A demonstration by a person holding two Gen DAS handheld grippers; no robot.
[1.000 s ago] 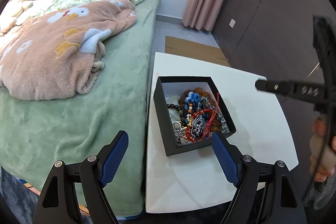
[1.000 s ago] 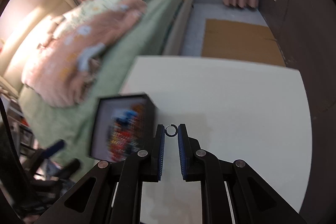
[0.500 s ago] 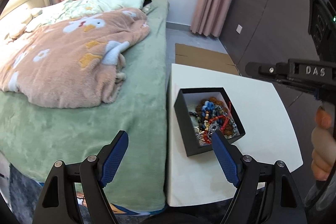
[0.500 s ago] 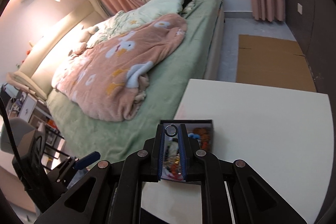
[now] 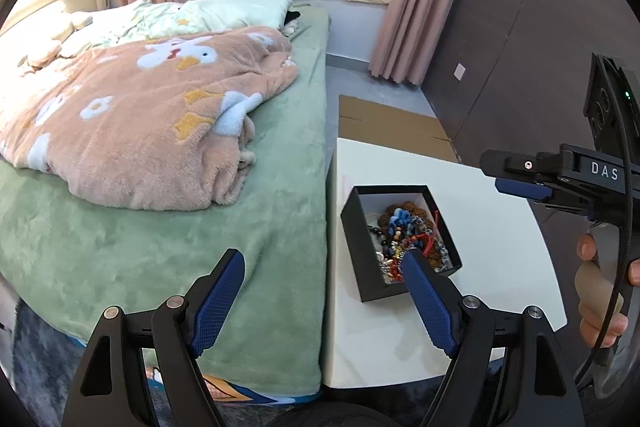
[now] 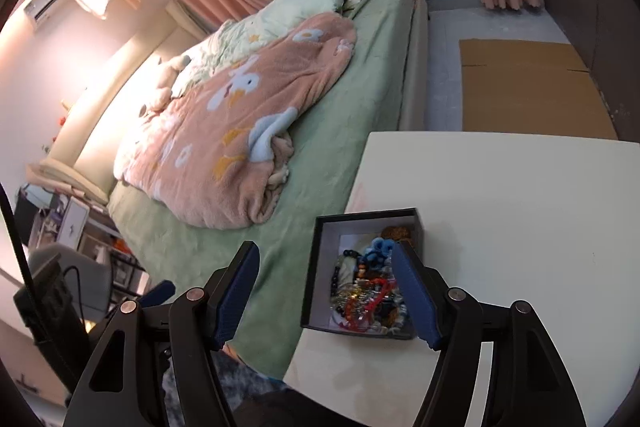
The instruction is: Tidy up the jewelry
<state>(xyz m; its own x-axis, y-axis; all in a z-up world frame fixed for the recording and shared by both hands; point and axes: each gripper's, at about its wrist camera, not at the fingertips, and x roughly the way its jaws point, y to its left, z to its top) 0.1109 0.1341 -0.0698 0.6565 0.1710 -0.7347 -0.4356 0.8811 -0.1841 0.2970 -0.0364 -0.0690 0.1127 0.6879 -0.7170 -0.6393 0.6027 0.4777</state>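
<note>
Jewelry (image 6: 366, 291) heaped in black box (image 6: 316, 267), lower centre; right gripper (image 6: 326, 263), lettered "DAS", jaws just parted, empty; left gripper (image 5: 320, 275) jaws wide, empty.

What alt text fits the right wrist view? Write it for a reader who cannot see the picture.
The right gripper, jaws just opened and holding nothing, hovers over an open black box full of tangled bead jewelry near the edge of a white table. Beside the table stands a bed with a green cover and a crumpled pink blanket; flattened cardboard lies on the floor beyond.
</note>
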